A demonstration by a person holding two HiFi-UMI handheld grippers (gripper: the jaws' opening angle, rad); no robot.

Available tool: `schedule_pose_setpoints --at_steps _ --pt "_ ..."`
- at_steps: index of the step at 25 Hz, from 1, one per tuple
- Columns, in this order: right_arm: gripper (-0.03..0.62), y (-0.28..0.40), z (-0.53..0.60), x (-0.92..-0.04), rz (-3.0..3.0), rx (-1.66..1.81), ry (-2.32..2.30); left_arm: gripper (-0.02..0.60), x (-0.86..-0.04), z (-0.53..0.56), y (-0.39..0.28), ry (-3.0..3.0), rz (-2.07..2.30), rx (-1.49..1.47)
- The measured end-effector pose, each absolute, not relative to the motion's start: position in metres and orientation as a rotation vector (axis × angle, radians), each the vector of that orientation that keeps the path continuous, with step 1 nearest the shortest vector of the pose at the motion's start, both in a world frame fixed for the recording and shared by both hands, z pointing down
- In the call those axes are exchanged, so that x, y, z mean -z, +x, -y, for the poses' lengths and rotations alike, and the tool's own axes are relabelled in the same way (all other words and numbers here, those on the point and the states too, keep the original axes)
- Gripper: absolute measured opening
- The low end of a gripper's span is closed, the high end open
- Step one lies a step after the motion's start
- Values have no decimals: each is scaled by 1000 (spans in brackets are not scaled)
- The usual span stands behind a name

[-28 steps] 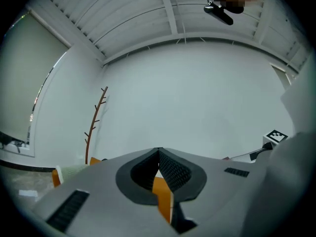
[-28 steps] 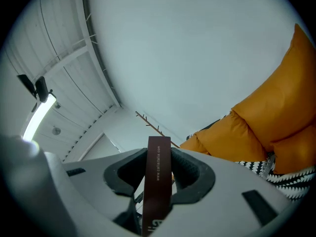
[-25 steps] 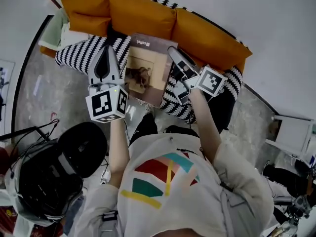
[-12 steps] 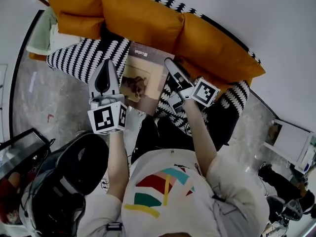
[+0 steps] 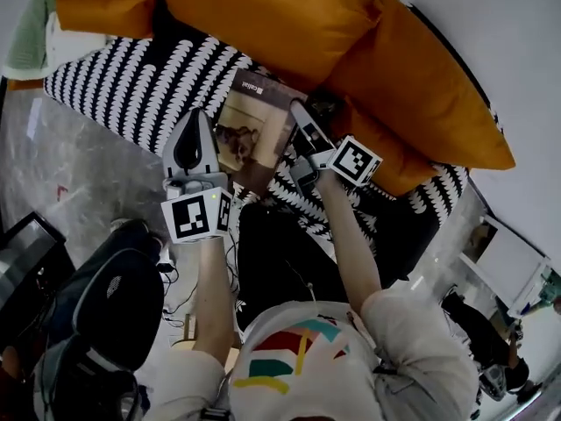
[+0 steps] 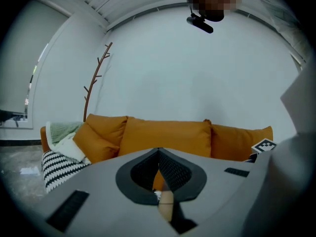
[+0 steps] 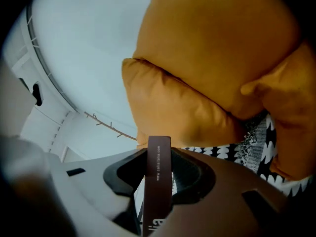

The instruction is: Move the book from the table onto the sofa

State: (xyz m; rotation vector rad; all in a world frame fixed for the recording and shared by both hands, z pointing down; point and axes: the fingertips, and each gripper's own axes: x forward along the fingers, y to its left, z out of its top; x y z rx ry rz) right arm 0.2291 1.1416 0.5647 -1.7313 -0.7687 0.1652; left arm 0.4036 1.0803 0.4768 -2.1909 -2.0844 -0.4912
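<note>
You're in a living-room sort of space: a black-and-white patterned sofa carries orange cushions, a bare-branch coat stand rises beside its end, and a plain white wall sits behind it.

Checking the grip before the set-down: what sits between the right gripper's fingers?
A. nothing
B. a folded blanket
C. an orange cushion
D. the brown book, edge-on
D: in the right gripper view, the right gripper has its fingers closed on the book, whose brown edge stands between them, with the orange cushion behind it.
</note>
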Motion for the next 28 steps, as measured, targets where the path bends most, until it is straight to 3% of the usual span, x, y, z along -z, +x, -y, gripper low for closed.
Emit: schedule_pose_setpoints --at_steps 5,11,16,22,28 --pt "155 238 -1142 -523 719 -184 -1797 6 -416 -1062 397 -2279 2049 346" --pt "155 214 -1146 -704 837 85 -1738 8 -567 -1087 382 -2201 2033 500" --pt "165 221 -1154 -761 949 469 -1798 6 -586 -1109 413 -2199 2031 504" --pt "181 194 -1168 -732 1254 889 -1885 7 -537 -1120 420 -2189 2067 440" --pt "179 214 -1184 -620 1249 851 -2000 6 -440 -1127 426 -2196 2111 339"
